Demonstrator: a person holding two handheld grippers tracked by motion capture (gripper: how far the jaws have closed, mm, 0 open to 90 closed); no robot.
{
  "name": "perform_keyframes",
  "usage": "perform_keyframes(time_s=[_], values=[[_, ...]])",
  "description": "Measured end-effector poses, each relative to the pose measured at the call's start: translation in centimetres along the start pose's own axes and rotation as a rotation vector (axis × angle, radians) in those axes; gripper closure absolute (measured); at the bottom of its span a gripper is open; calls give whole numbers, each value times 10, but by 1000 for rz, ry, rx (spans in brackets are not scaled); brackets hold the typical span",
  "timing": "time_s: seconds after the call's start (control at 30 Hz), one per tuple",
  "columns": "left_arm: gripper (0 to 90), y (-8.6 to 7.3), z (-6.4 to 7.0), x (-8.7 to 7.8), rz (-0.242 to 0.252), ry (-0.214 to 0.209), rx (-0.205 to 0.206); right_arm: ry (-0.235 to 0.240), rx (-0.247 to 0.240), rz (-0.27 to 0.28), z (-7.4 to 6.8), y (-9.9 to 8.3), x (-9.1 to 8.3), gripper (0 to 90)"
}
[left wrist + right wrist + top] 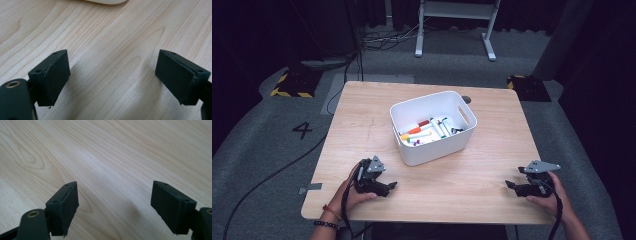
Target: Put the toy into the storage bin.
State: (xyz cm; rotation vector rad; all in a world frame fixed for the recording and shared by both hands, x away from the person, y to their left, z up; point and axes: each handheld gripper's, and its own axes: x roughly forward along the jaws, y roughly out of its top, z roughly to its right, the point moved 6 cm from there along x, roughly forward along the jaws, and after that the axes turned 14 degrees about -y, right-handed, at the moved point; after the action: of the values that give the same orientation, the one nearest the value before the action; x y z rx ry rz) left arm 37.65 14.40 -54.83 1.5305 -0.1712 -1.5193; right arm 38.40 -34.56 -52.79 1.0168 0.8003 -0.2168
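High view shows a wooden table (pixel 452 180) with a white bin (pixel 412 150) standing a little behind its middle. Inside the bin lie several markers (pixel 427 131) with caps of different colours, red, orange, green and purple among them; they rest on the bottom, close together, and I cannot count them exactly. The left gripper (pixel 388 187) is near the front edge of the table at the left, held in the person's left hand (pixel 349 192), and it sits just in front of the bin's near left corner, not touching it. The right gripper (pixel 511 186) is near the front edge at the right, held in the right hand (pixel 552 197), well apart from the bin. In the left gripper view the two black jaws stand wide apart with only bare wood between them, and a small part of the white bin (pixel 105 1) shows at the top edge. In the right gripper view the jaws are also spread wide, over bare table (pixel 112 157), and hold nothing. Both grippers point toward the middle of the table, one to the other.
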Motion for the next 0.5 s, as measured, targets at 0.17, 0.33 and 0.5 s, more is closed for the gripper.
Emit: perform_keyframes(time_s=[0.17,0.33,0.5], values=[[126,0,0,0,1,1,1,-6,84,-2,8,-16,-1,212],[126,1,-1,0,1,8,10,-27,179,22,15,-30,-1,183],[126,1,-1,0,0,8,10,-46,187,40,15,-32,-2,182]])
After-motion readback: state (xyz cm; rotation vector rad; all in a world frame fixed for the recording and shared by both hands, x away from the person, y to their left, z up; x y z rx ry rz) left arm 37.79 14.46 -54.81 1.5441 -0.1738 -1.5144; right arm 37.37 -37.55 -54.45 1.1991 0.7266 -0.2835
